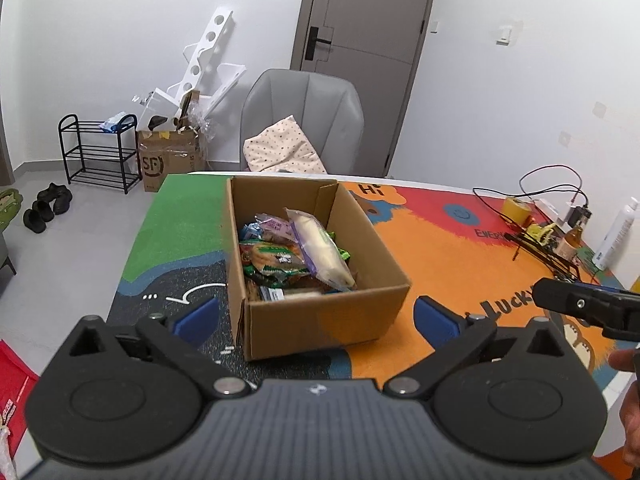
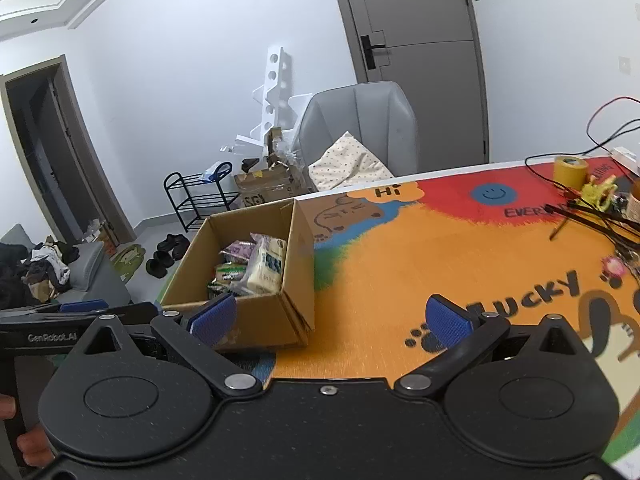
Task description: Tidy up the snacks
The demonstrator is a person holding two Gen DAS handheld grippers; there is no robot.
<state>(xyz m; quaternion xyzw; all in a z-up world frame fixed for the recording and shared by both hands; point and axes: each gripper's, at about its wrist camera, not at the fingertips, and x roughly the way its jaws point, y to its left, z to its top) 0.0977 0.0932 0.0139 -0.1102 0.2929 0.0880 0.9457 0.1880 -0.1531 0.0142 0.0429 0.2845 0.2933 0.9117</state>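
Note:
An open cardboard box [image 1: 320, 320] stands on the colourful table mat, packed with snack packets [image 1: 288, 256]; a clear bag with a pale roll [image 1: 320, 248] lies on top. My left gripper [image 1: 318, 316] is open just short of the box's near wall, its blue pads wider than the box front, nothing between them. In the right wrist view the same box [image 2: 260, 320] sits at the left with its snack packets [image 2: 256, 264]. My right gripper [image 2: 332, 316] is open over the orange mat, its left pad in front of the box's near corner, holding nothing.
A yellow tape roll [image 2: 570, 170], cables, a brown bottle [image 1: 570, 242] and a white spray can [image 1: 616, 236] crowd the table's right side. A grey chair with a cushion [image 1: 304, 128] stands behind the table. The table's left edge [image 1: 136, 248] drops to the floor.

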